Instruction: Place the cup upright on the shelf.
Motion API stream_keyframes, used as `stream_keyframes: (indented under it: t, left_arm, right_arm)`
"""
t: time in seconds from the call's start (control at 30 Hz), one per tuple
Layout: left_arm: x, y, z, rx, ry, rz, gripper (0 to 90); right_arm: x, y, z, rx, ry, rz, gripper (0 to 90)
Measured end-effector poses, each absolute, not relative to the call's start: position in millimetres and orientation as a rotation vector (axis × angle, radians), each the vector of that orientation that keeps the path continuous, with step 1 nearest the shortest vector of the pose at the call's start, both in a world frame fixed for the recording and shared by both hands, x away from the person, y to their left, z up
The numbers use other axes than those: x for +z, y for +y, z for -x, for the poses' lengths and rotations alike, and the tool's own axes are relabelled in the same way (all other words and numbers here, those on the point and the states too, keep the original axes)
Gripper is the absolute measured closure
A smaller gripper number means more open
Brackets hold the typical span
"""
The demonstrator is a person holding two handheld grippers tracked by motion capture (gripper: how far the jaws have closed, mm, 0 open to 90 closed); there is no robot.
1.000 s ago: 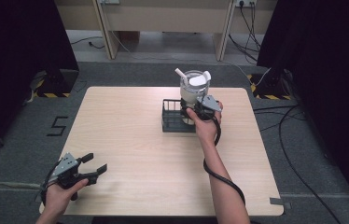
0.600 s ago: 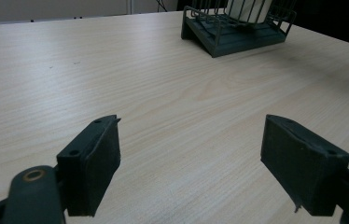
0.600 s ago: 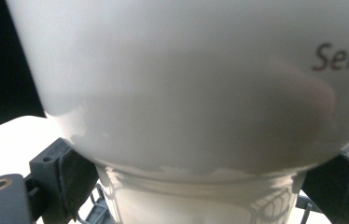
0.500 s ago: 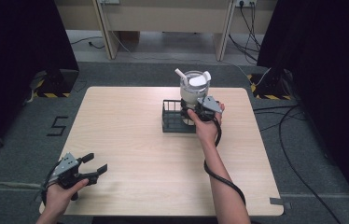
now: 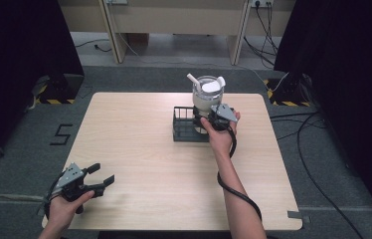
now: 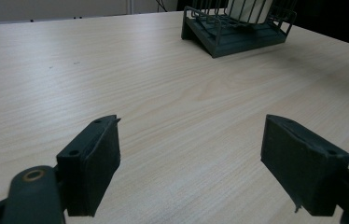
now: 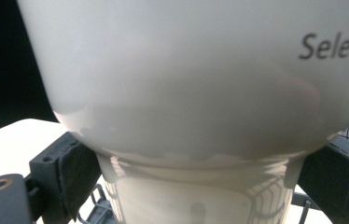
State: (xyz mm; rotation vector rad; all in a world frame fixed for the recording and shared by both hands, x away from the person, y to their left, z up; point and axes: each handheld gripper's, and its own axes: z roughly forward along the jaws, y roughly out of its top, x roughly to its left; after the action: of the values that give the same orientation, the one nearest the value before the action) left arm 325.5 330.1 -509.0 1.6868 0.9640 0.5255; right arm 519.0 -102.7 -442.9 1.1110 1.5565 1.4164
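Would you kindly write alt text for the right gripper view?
A white jug looms close, its narrower base between the right gripper jaws, whose black pads sit at either side. Grey letters reading "Selecte" run off the right edge. Bits of a dark wire rack show below.

Jug point(image 5: 208, 94) in wire rack point(image 5: 183, 130), far side of table point(image 5: 139, 144).

We see a wooden table point(image 5: 139, 149) under the left tongs point(image 5: 104, 173) and the right tongs point(image 5: 206, 113). Right of the latter, cables point(image 5: 307, 169) trail over the floor point(image 5: 139, 79).
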Motion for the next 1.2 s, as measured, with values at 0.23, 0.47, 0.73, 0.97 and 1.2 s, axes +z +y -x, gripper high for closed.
stream_keyframes:
  t: [0.23,0.47,0.73,0.97,1.2]
  left_arm:
    - [-509,330,-326,0.526,0.965,-1.685,19.0]
    - [-509,330,-325,0.527,0.964,-1.684,19.0]
    - [-509,330,-326,0.527,0.964,-1.685,19.0]
    - [-509,330,-326,0.527,0.963,-1.687,19.0]
    - [-509,330,-325,0.528,0.961,-1.688,19.0]
  right_arm:
    - [-443,-103,-517,1.414,1.554,-1.117,8.5]
    - [-443,-104,-516,1.407,1.566,-1.100,8.7]
    - [-443,-105,-514,1.418,1.563,-1.103,8.7]
    - [-445,-106,-511,1.425,1.554,-1.117,9.3]
    - [-446,-108,-507,1.432,1.555,-1.127,10.6]
